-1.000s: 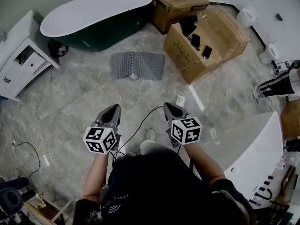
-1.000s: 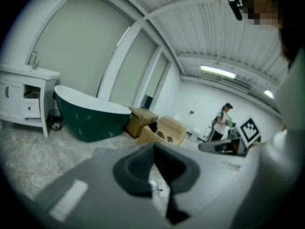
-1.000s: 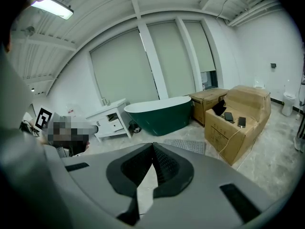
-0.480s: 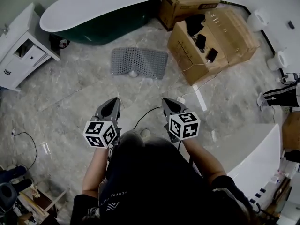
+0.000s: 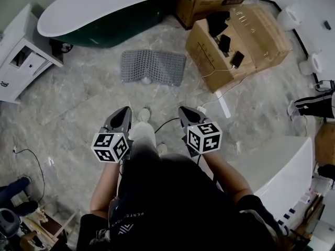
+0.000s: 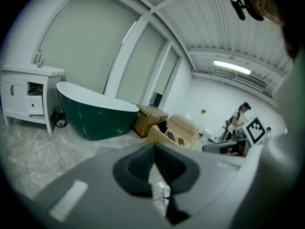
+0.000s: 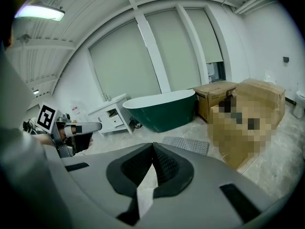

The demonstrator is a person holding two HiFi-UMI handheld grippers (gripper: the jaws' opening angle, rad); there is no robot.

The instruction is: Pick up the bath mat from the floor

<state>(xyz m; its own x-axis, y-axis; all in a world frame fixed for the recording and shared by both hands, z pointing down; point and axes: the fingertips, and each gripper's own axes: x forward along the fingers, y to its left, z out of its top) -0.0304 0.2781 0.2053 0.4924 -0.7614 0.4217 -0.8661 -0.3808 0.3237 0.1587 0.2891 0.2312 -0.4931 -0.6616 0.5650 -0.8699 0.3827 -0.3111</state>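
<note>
Grey marbled floor (image 5: 78,103) filling the head view. Bath mat (image 5: 153,67) lying flat toward the floor's far edge, just in front of the green bathtub (image 5: 104,9), beside the cardboard boxes (image 5: 238,41), well apart from both grippers. Left gripper (image 5: 121,118) and right gripper (image 5: 187,116) hovering side by side above the floor's middle. Left gripper view: jaws sitting pressed together, gripping nothing, facing the tub. Right gripper view: jaws sitting shut, empty, mat lying beyond the tips.
</note>
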